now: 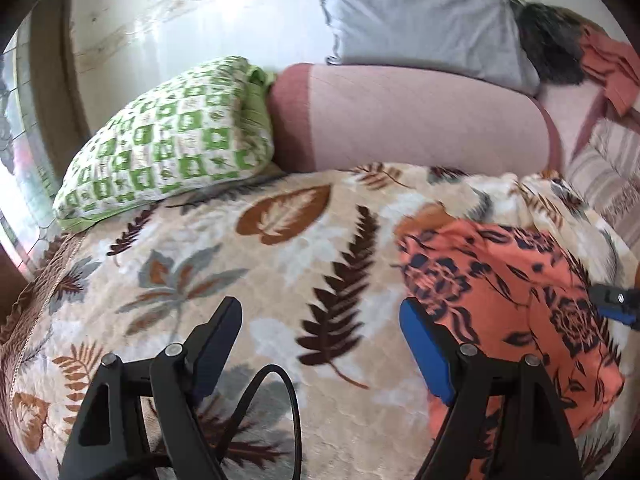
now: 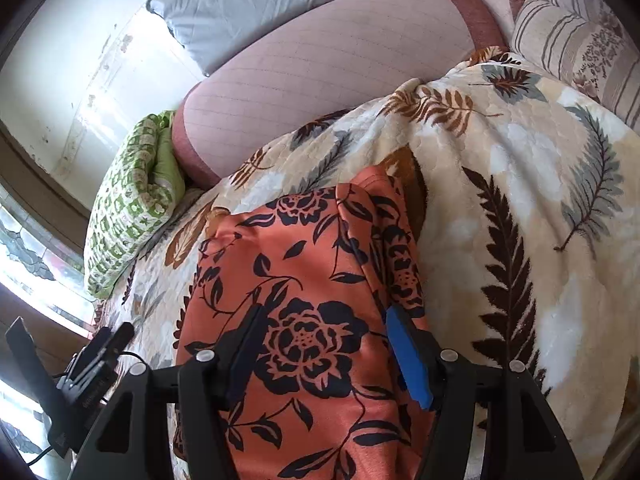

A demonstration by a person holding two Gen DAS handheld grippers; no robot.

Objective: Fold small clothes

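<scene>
An orange garment with a dark floral print (image 1: 508, 300) lies folded on the leaf-patterned blanket (image 1: 280, 272). In the right wrist view it (image 2: 304, 280) fills the middle. My left gripper (image 1: 320, 316) is open and empty above the blanket, just left of the garment. My right gripper (image 2: 320, 328) is open, its jaws spread over the garment's near part, holding nothing. Its tip shows at the right edge of the left wrist view (image 1: 616, 302). The left gripper shows at the lower left of the right wrist view (image 2: 96, 364).
A green-and-white checked pillow (image 1: 168, 140) lies at the back left. A pink bolster (image 1: 408, 120) lies behind the blanket, with a grey pillow (image 1: 420, 16) above it. A striped cushion (image 2: 576, 36) sits at the back right. A window (image 2: 24, 248) is on the left.
</scene>
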